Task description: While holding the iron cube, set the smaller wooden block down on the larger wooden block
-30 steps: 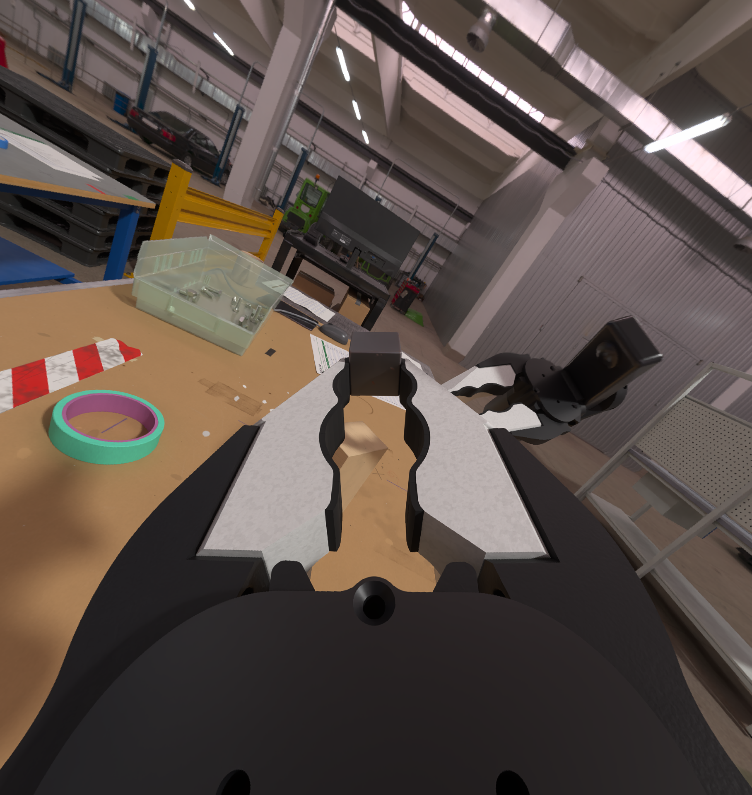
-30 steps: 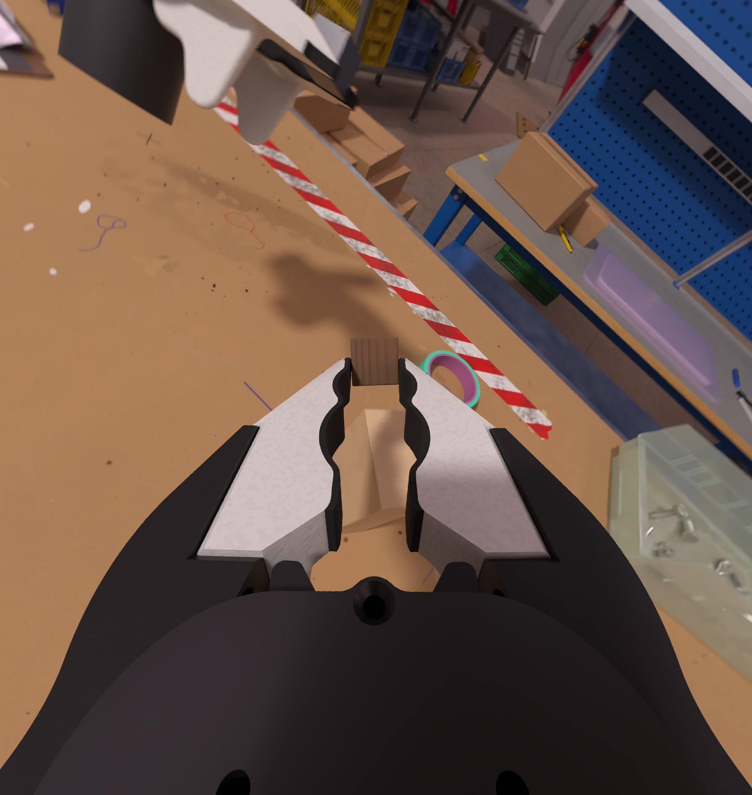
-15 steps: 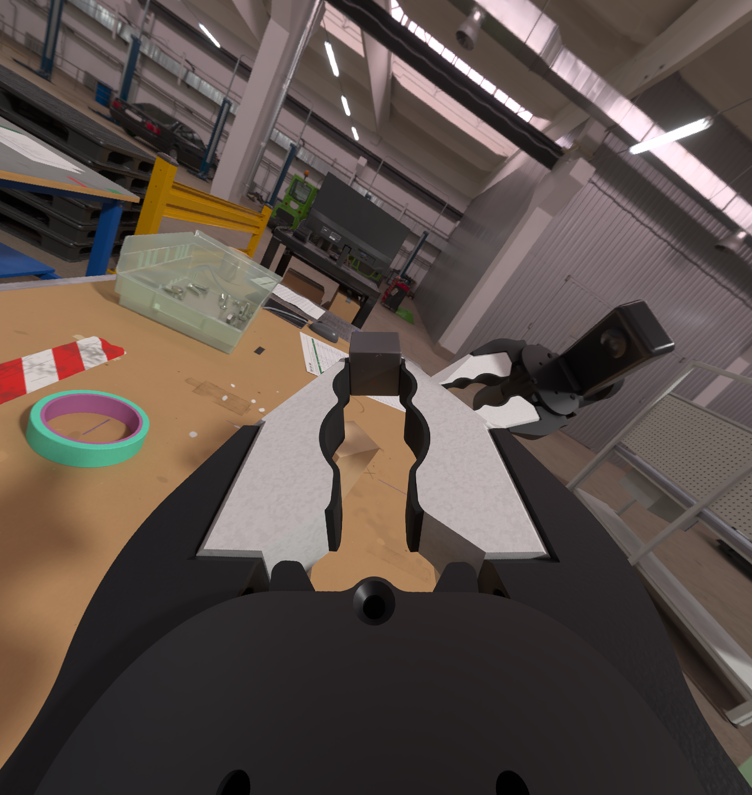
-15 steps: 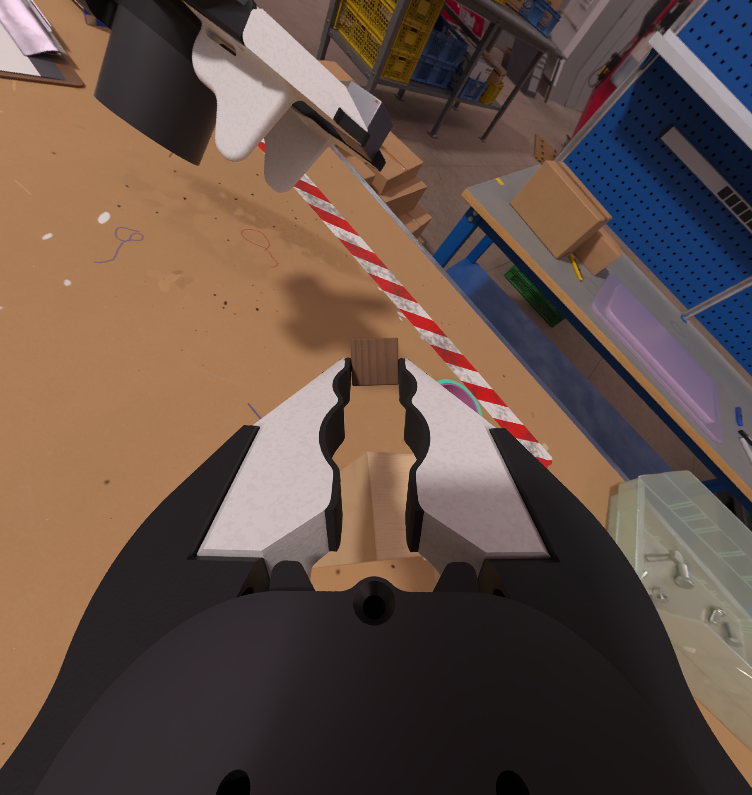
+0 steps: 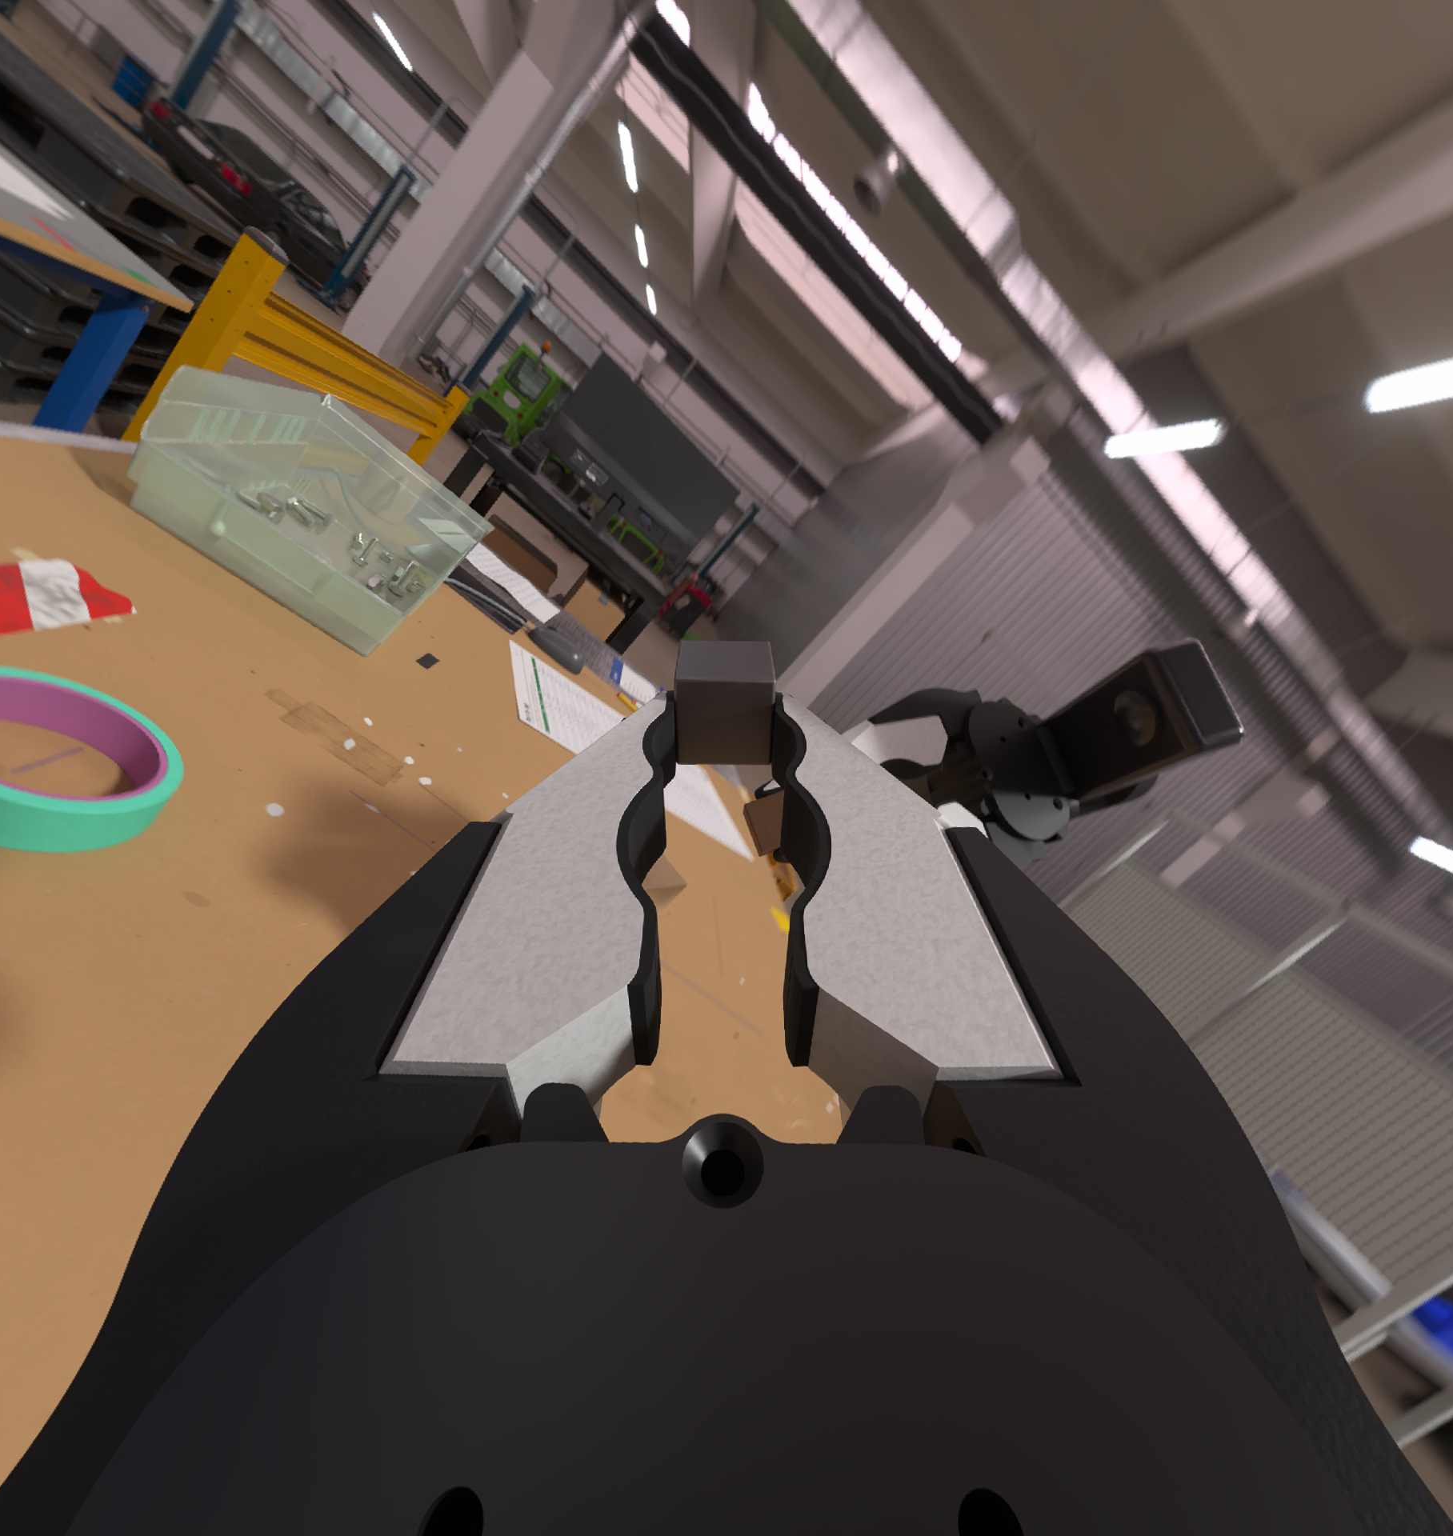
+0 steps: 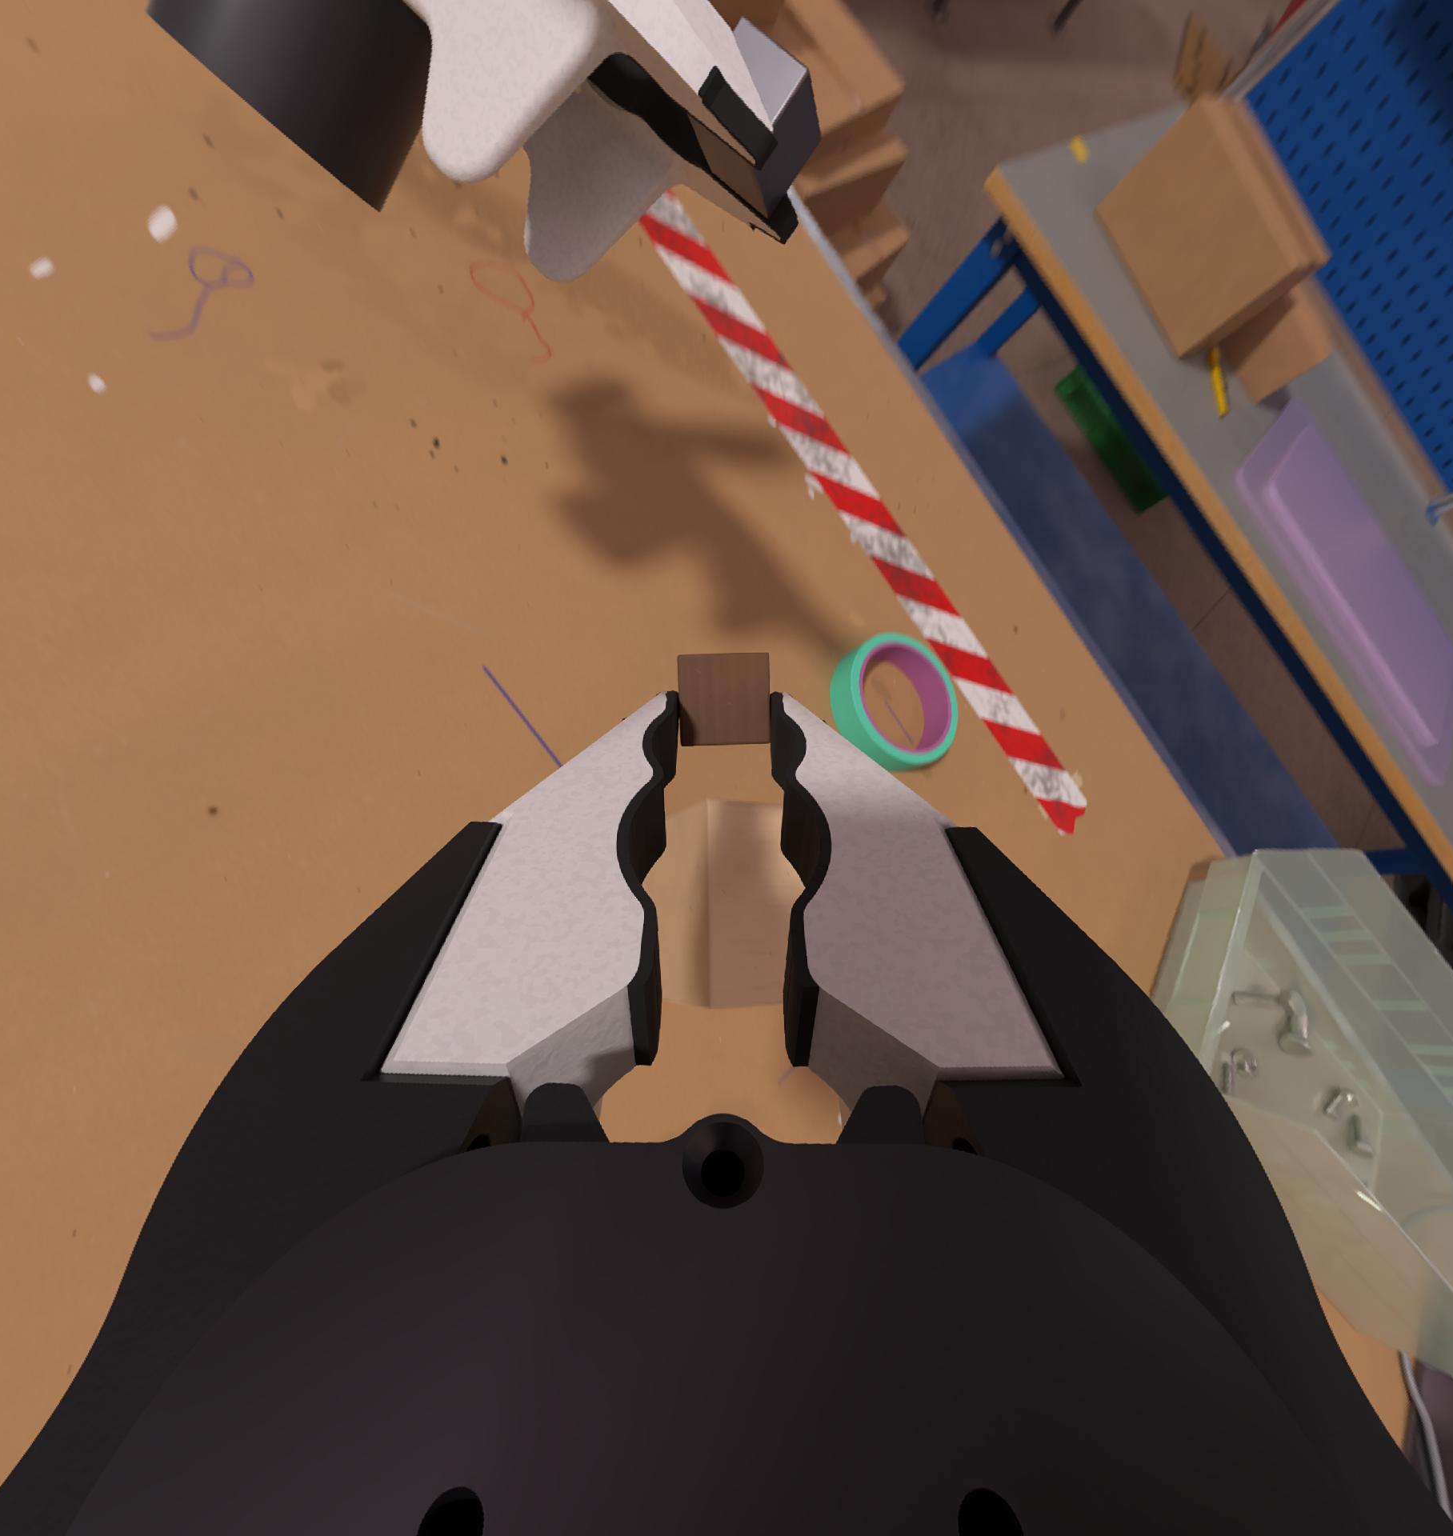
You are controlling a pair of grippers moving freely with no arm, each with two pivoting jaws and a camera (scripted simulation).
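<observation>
Above the larger wooden block (image 6: 727, 902), your right tongs (image 6: 723, 706) are clamped on the smaller wooden block (image 6: 722, 698), which hangs over the block's far end and not yet on it. Half a second ago the larger block sat lower between the fingers; now it lies more squarely under the load, so you look close to lined up for the descent. Your left tongs (image 5: 723, 723) are still clamped on the iron cube (image 5: 723, 702), well above the tabletop (image 5: 208, 831).

The left wrist view shows the right tongs from the side, past the larger block, with the small block only a sliver behind a finger. The right wrist view alone gives the alignment, and the green tape roll (image 6: 894, 702) just right of the block.
</observation>
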